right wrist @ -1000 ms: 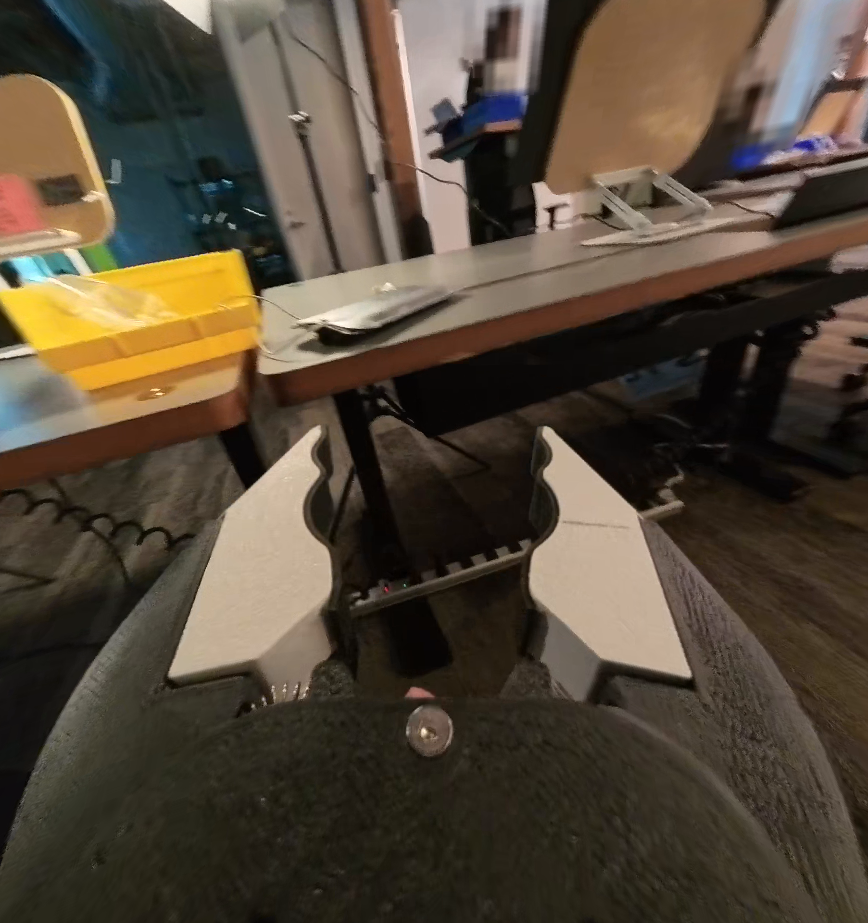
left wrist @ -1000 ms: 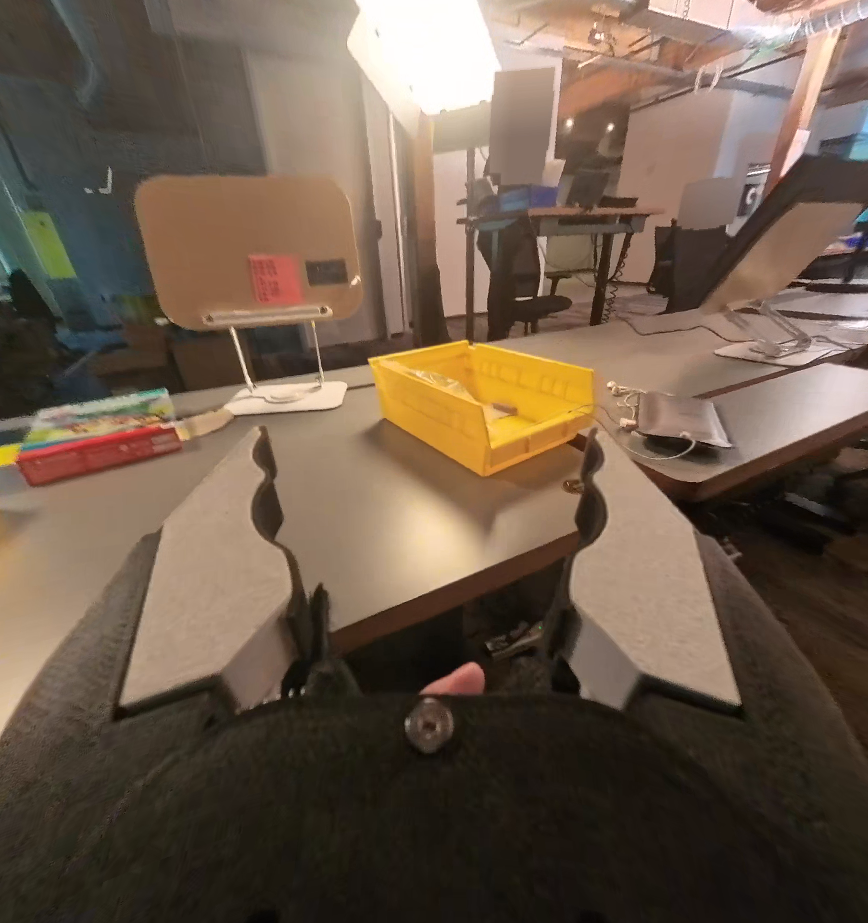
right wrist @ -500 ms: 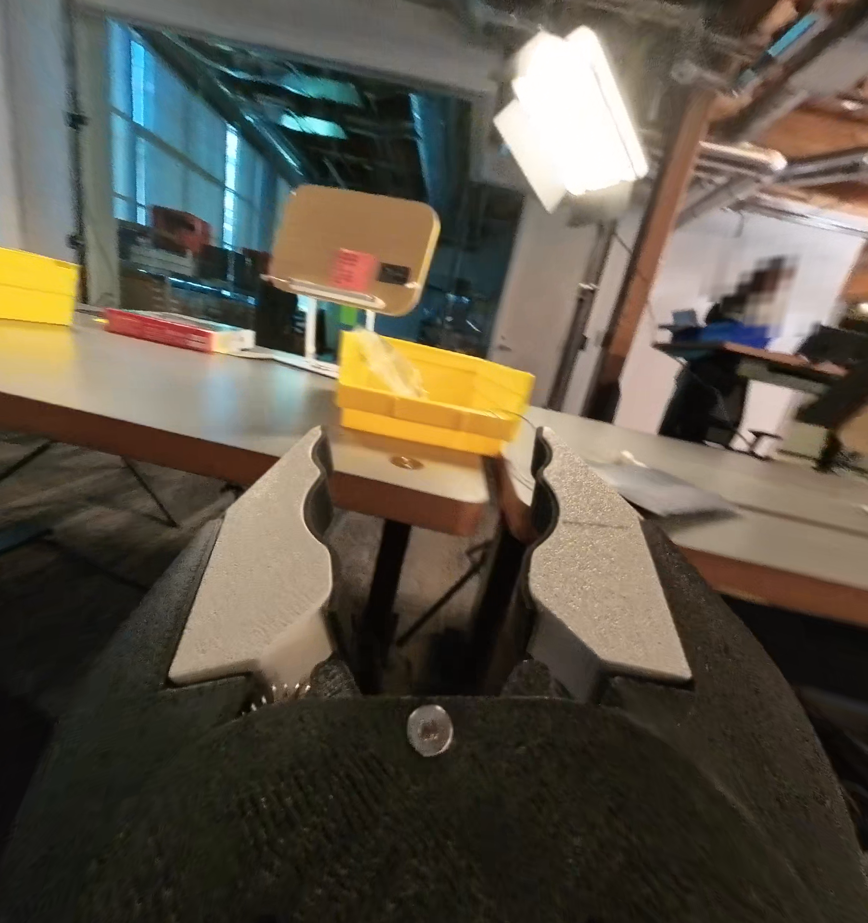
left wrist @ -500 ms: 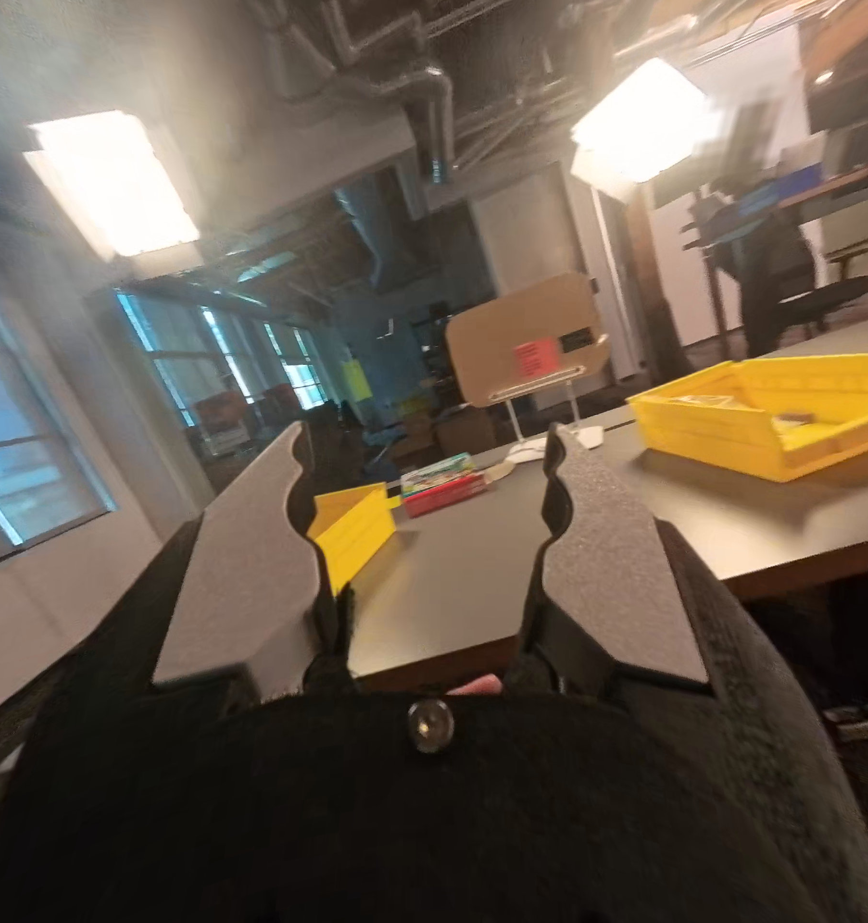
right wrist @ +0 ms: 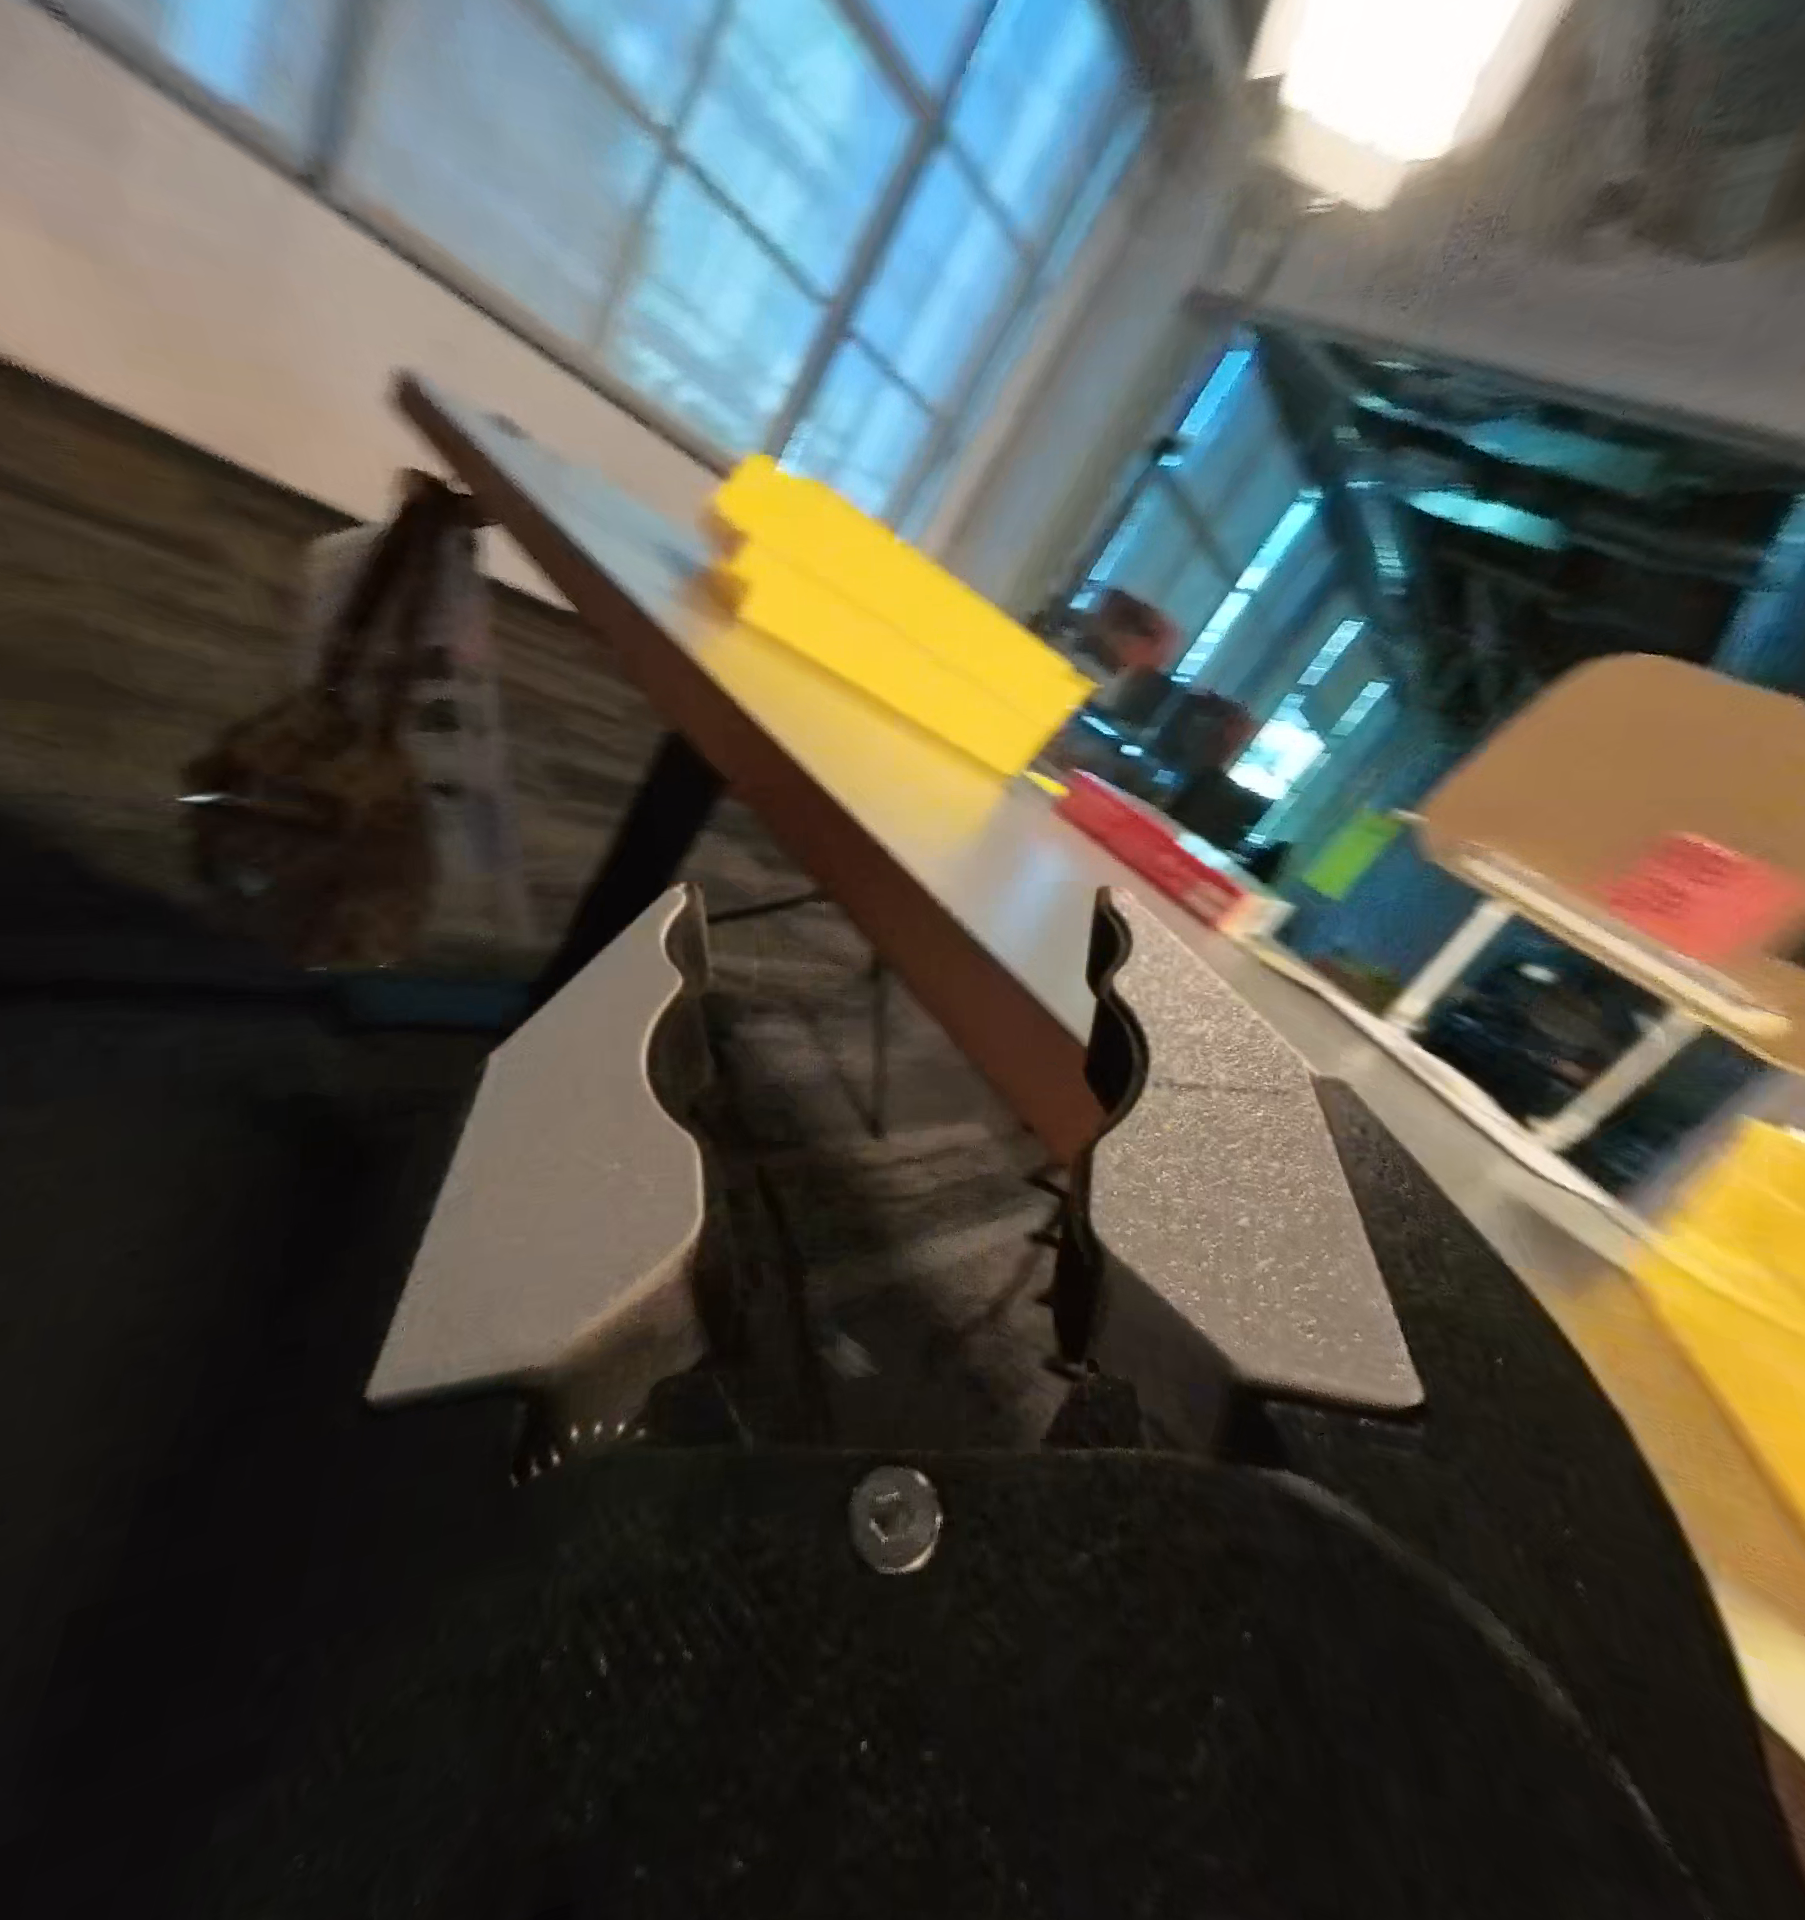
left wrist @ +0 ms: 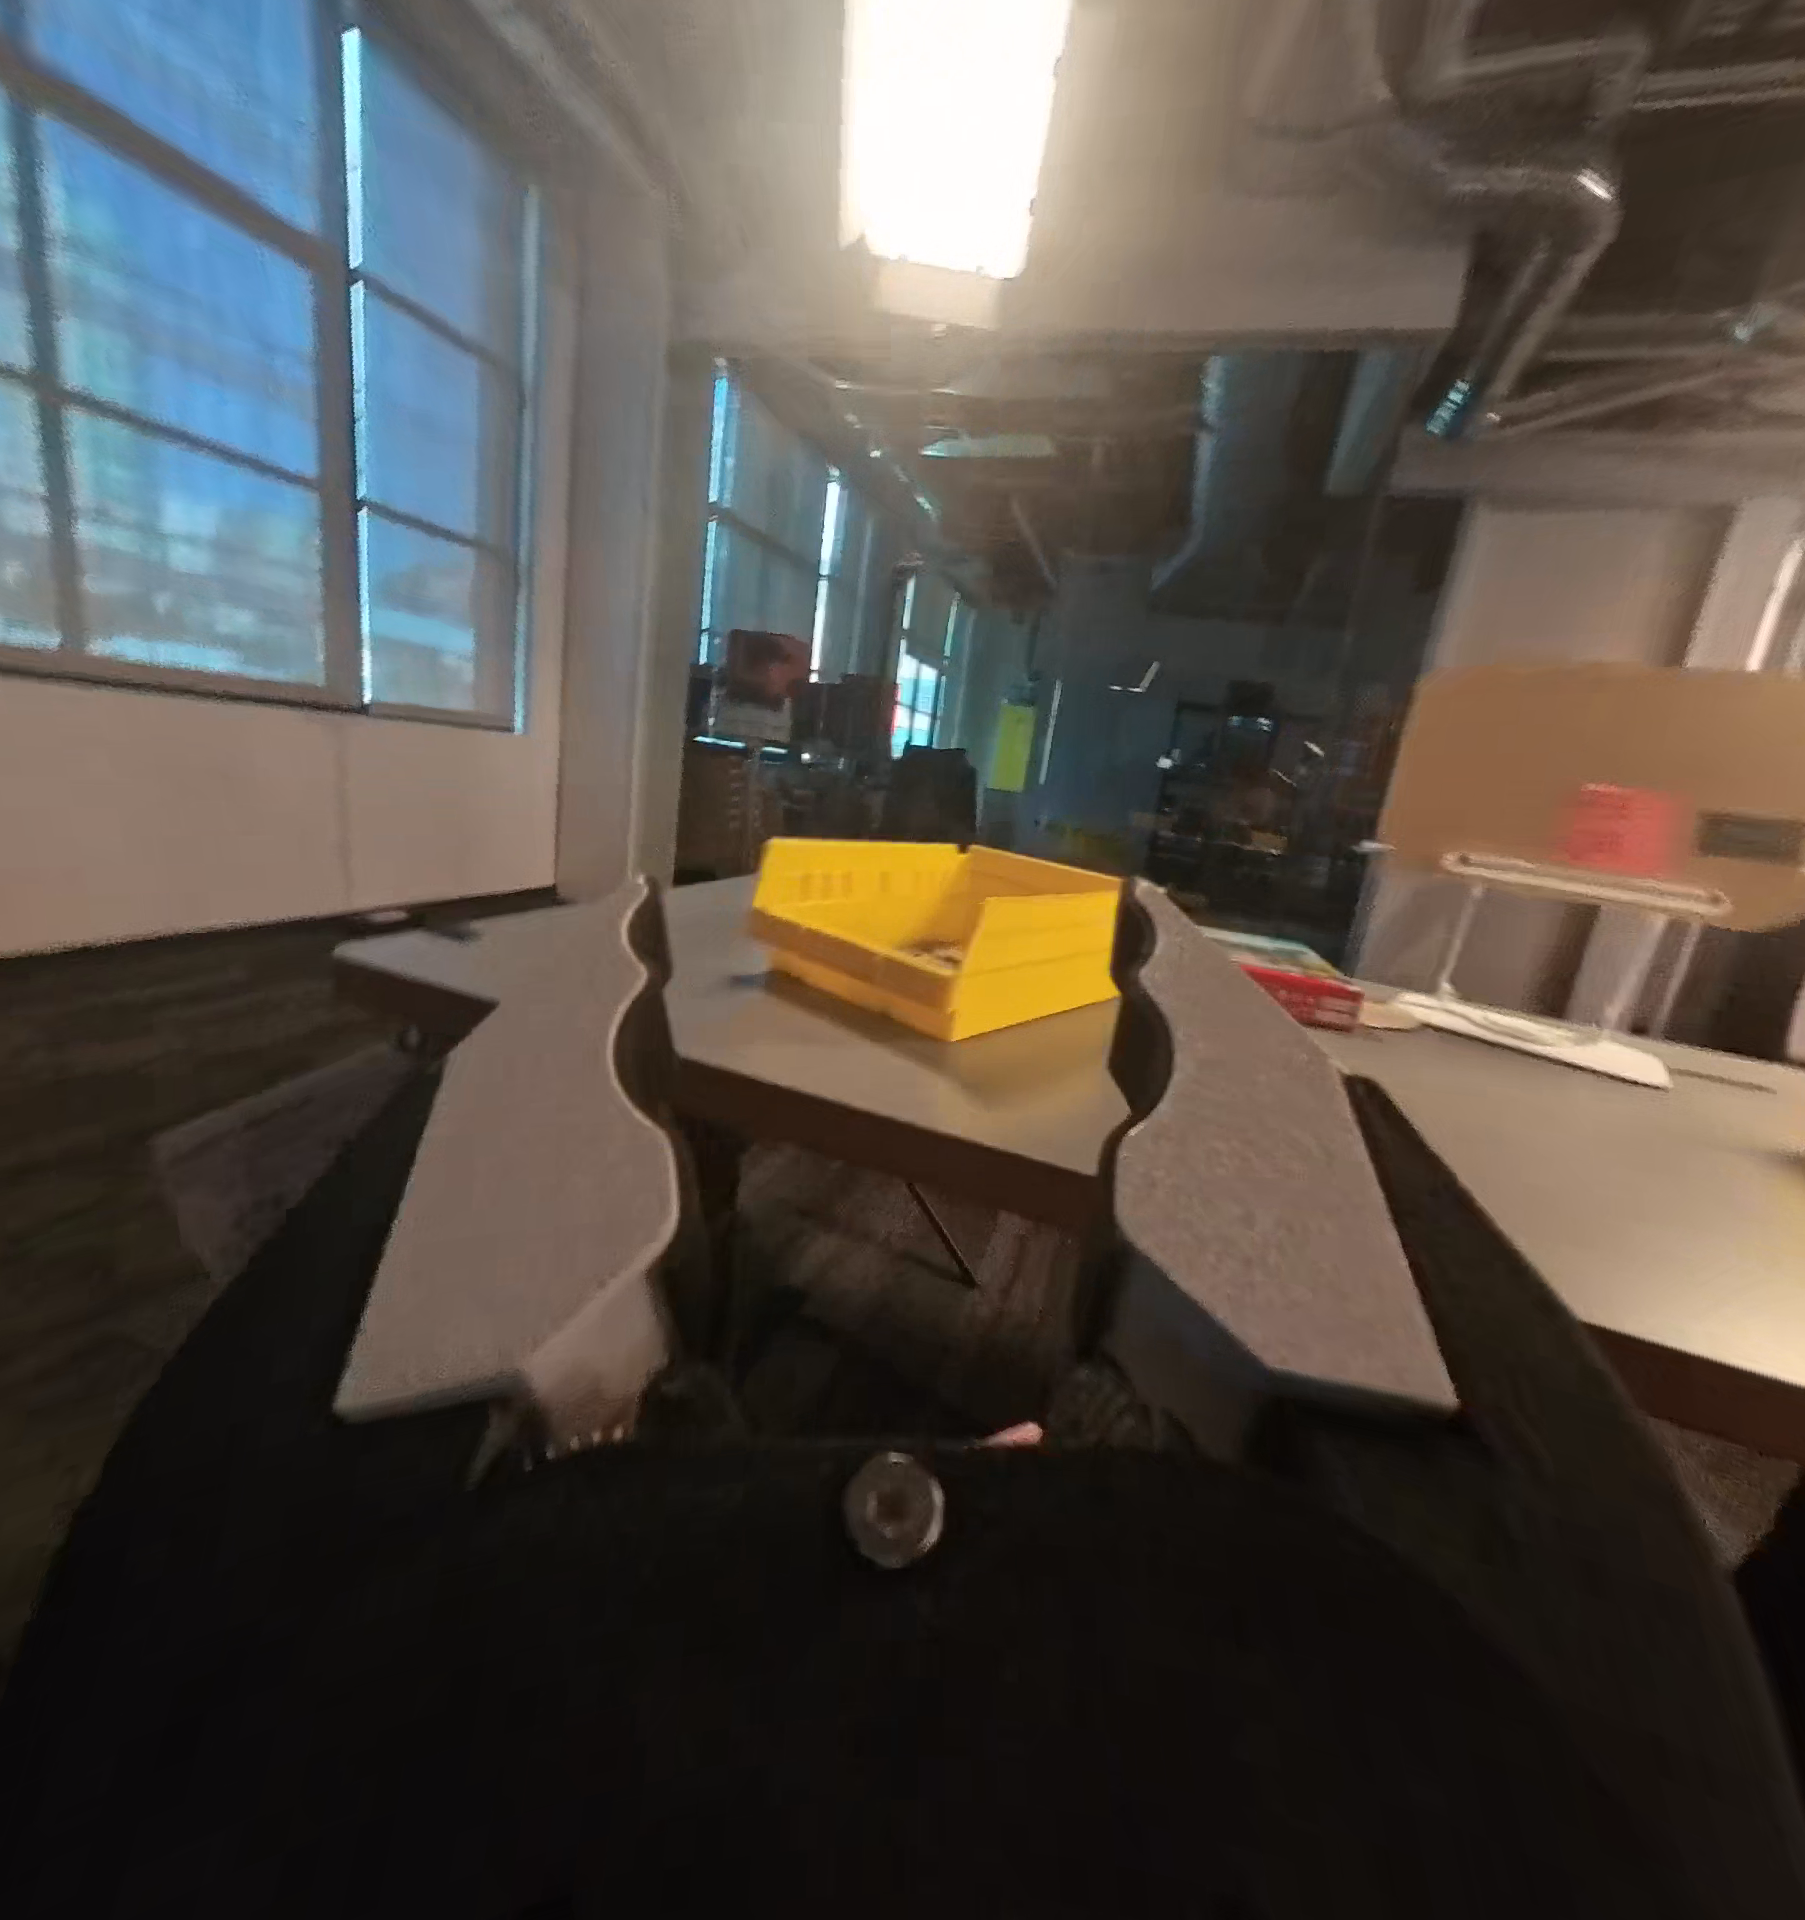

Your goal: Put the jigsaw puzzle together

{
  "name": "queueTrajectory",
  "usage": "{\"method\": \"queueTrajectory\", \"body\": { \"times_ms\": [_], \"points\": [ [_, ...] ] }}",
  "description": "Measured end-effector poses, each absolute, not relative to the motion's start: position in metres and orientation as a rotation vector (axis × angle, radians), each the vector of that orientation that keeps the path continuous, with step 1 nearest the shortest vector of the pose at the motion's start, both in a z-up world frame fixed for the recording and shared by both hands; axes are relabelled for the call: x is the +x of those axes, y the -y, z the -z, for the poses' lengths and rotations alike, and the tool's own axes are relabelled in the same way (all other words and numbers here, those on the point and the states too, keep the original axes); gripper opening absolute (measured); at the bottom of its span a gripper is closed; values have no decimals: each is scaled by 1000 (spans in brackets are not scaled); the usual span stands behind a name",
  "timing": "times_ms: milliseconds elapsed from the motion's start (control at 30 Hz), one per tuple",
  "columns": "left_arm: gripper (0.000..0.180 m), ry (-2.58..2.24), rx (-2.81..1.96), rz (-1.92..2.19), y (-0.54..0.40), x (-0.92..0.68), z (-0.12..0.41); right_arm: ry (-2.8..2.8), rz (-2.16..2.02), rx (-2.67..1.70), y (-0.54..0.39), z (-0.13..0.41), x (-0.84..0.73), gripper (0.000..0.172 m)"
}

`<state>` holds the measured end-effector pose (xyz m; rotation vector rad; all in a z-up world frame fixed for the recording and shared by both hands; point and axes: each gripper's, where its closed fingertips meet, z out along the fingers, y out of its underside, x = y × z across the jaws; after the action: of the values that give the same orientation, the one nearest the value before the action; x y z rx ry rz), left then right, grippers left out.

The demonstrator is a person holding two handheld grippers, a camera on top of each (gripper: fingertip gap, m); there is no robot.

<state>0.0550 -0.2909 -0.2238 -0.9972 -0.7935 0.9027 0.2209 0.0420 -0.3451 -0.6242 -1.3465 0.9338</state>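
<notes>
The left gripper [left wrist: 887,914] hangs off the tabletop's [left wrist: 981,1070] near corner, jaws spread and empty; a yellow bin [left wrist: 939,935] sits beyond its fingertips, near that corner and well clear of them. The right gripper [right wrist: 898,935], also spread and holding nothing, sits low beside the table's brown front edge [right wrist: 877,883], tilted. The risk, as I judge it, is a finger knocking that edge, since both views are smeared. A red box [left wrist: 1303,997] lies behind the bin.
</notes>
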Motion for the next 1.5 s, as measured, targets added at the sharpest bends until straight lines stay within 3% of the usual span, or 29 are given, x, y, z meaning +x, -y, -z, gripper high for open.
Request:
{"method": "queueTrajectory", "body": {
  "times_ms": [167,300,433,633,833,1000,1167,1333,1500],
  "points": [
    [84,997,-937,-975,359,4,293,1600,-1128,-592,41,395,149,71],
    [77,1168,-937,-1025,411,-31,364,1935,-1318,-744,110,482,89,71],
    [74,1321,-1000,-997,448,-49,434,2006,-1329,-1012,127,553,20,73],
    [74,1453,-1003,-864,484,-70,468,1954,-1157,-1425,114,668,-97,73],
    [68,1736,-964,-792,552,-49,520,1614,-973,-1935,39,796,-219,73],
    [62,1968,-765,-701,601,-26,560,1419,-729,-2030,-72,879,-268,65],
    [55,2080,-730,-670,608,-29,590,1236,-659,-2062,-190,915,-296,64],
    [46,2042,-712,-723,609,-49,596,1481,-441,-1869,-270,932,-317,57],
    [46,2192,-679,-612,607,-54,635,1467,-482,-2010,-329,957,-340,71]
  ]
}}
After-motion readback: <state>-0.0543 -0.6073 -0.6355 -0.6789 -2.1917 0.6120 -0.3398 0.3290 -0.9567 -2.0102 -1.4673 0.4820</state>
